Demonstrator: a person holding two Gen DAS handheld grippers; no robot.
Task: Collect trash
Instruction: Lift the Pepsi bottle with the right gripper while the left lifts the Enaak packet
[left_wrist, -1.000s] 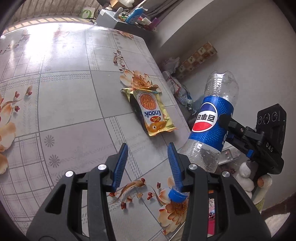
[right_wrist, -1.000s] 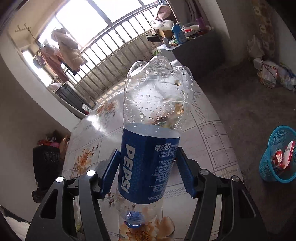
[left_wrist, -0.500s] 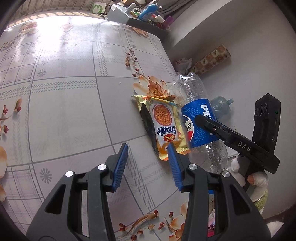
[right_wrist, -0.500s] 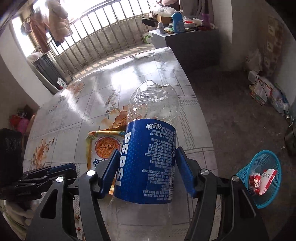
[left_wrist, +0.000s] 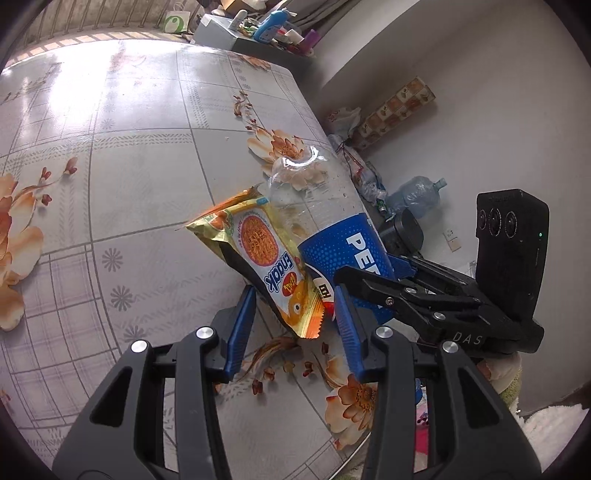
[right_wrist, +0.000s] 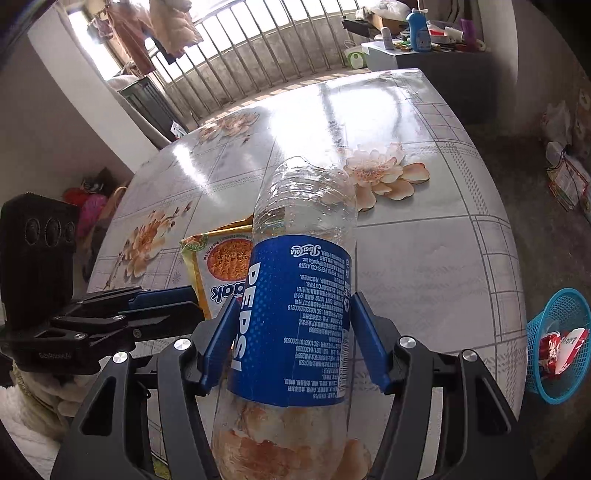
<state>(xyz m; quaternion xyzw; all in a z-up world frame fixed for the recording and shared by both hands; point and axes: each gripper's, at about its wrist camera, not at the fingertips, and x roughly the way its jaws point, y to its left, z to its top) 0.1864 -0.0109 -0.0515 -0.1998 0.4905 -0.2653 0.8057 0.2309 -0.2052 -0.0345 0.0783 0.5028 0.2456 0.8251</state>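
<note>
My right gripper (right_wrist: 293, 332) is shut on an empty Pepsi bottle (right_wrist: 299, 302) with a blue label, held over the table's near edge; the bottle also shows in the left wrist view (left_wrist: 340, 243). A yellow Enaak snack wrapper (left_wrist: 269, 258) lies on the table (left_wrist: 129, 184) beside the bottle, its near end between the fingers of my left gripper (left_wrist: 295, 325), which is open. The wrapper also shows in the right wrist view (right_wrist: 218, 266), left of the bottle, with my left gripper (right_wrist: 162, 295) reaching over it.
A blue mesh basket (right_wrist: 554, 343) with red and white trash stands on the floor to the right of the table. A cluttered cabinet (right_wrist: 424, 48) stands beyond the table's far end. A water jug (left_wrist: 417, 192) and bags lie on the floor by the wall.
My left gripper has moved forward so the wrapper's near end now sits between its open fingers. My right gripper has tilted the bottle down and brought it close beside the wrapper.
</note>
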